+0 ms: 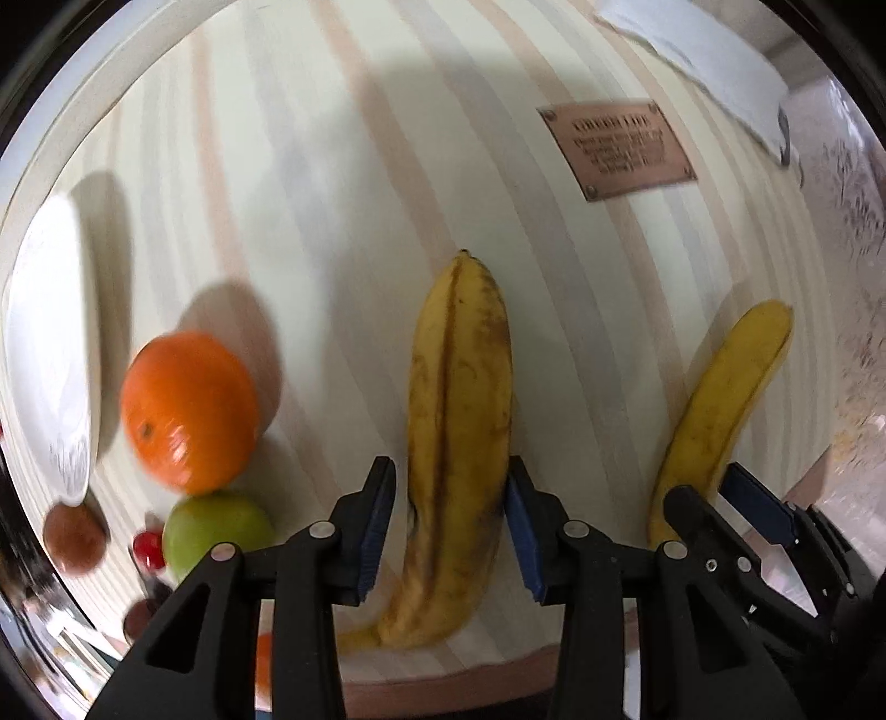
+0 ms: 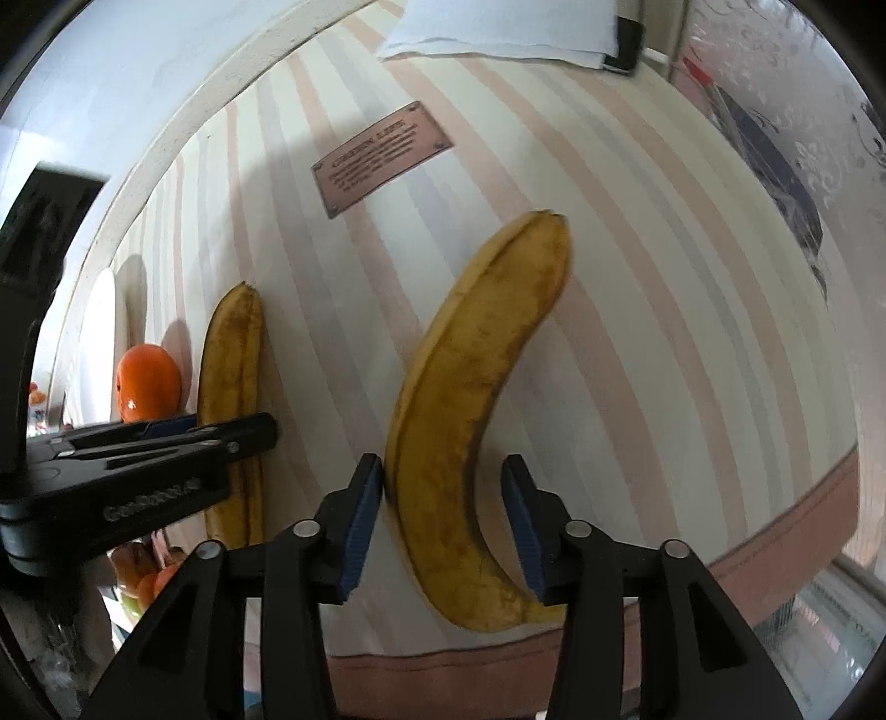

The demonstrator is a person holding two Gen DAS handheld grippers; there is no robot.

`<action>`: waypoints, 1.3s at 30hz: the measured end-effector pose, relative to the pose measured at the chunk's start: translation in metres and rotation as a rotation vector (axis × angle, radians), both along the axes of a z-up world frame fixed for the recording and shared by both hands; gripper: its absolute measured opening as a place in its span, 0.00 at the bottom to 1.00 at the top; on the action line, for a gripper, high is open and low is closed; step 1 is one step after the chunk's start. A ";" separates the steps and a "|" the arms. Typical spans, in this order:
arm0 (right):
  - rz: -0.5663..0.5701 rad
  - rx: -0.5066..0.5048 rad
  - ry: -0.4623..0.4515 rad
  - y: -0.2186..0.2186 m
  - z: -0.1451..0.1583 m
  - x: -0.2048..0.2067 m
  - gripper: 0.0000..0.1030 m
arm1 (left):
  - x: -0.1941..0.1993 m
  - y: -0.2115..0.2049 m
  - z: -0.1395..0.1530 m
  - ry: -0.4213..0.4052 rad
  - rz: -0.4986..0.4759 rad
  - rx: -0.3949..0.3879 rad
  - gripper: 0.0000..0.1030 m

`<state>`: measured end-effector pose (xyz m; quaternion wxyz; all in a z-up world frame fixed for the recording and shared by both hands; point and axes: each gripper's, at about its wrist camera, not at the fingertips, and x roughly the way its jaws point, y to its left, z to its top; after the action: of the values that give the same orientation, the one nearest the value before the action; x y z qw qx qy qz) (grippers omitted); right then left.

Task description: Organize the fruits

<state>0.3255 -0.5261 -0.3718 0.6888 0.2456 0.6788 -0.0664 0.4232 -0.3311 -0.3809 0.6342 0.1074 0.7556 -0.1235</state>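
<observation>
Two bananas lie on the striped tablecloth. My left gripper (image 1: 451, 498) is open, its blue pads on either side of the spotted left banana (image 1: 459, 421), close to its skin. My right gripper (image 2: 443, 498) is open around the curved right banana (image 2: 470, 399); the left pad is at the peel, the right pad stands apart. The right banana (image 1: 720, 410) and right gripper (image 1: 714, 498) also show in the left wrist view. The left banana (image 2: 230, 360) and left gripper (image 2: 183, 437) also show in the right wrist view.
An orange (image 1: 188, 410), a green apple (image 1: 216, 531), a brown fruit (image 1: 75, 537) and a small red fruit (image 1: 148, 545) sit left of the bananas beside a white plate (image 1: 50, 354). A copper plaque (image 1: 617, 149) and folded white cloth (image 2: 498, 27) lie farther back. The table's front edge (image 2: 554, 670) is close.
</observation>
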 end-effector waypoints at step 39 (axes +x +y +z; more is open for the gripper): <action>0.412 0.187 -0.016 0.180 -0.003 0.154 0.72 | -0.040 0.190 0.027 -0.072 0.434 -0.080 0.60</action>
<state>0.4797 -0.3456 -0.3751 0.6674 0.1650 0.7124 0.1409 0.3835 -0.1414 -0.3536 0.6764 -0.0785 0.7323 -0.0099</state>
